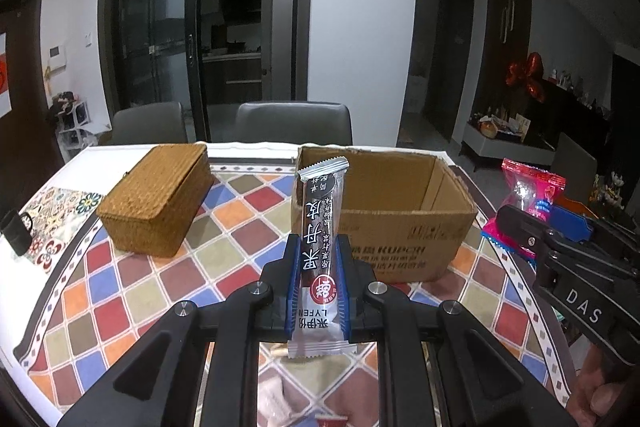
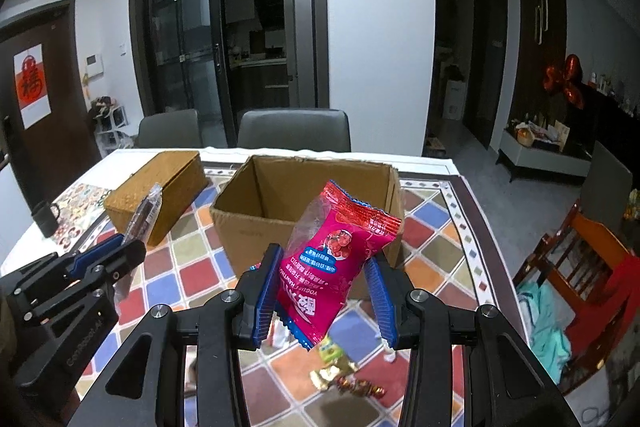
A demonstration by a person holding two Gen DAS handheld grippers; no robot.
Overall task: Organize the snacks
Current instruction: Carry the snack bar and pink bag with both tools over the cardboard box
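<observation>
Two light, crinkly packs: left gripper clamped mid-length on long black-and-silver foil snack bar; right gripper pinches soft pink plastic snack bag w/ lower half betw. jaws.

A long dark fruit-leather stick stands upright, and a pink snack packet tilts, both just before the open cardboard box.

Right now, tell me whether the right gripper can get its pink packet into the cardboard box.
Probably yes. The right gripper holds the pink packet just short of the cardboard box, whose top is open. Nothing stands between them, and the left gripper is off to the side.
</observation>
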